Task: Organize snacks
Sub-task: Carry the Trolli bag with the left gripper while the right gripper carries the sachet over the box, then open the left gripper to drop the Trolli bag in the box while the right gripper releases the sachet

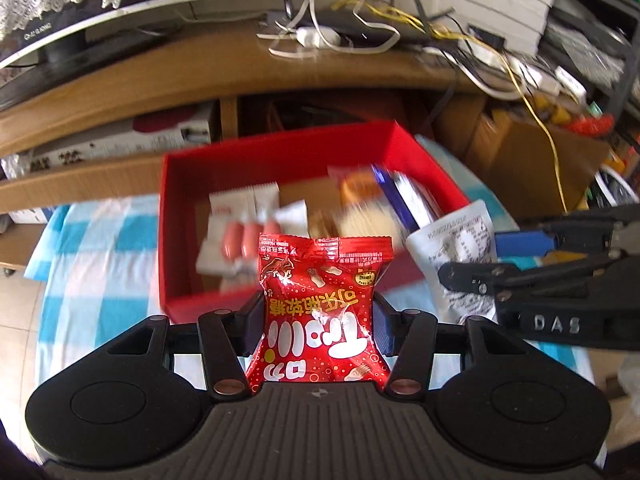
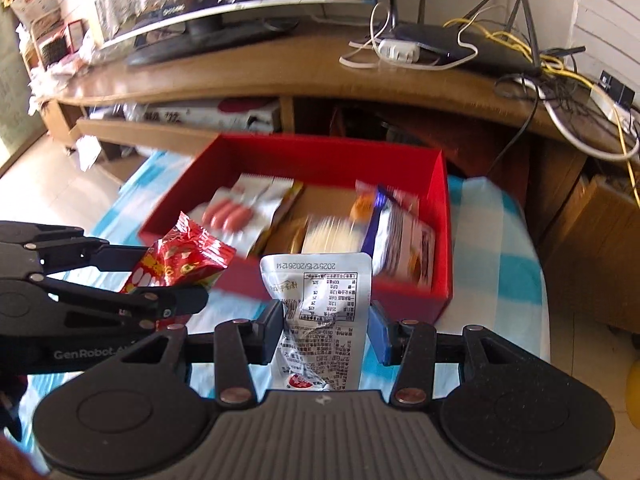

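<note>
Bright daylight — red box (image 1: 280,148) contents motion-blurred, fisheye bending the edges.

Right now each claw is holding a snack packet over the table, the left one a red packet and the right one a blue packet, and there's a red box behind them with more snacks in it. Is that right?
Nearly. The right claw holds a white packet, not a blue one, as the right wrist view shows. The left claw does hold a red packet, and the red box behind holds more snacks.

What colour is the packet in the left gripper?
Red with white lettering; the packet shows best in the left wrist view.
</note>
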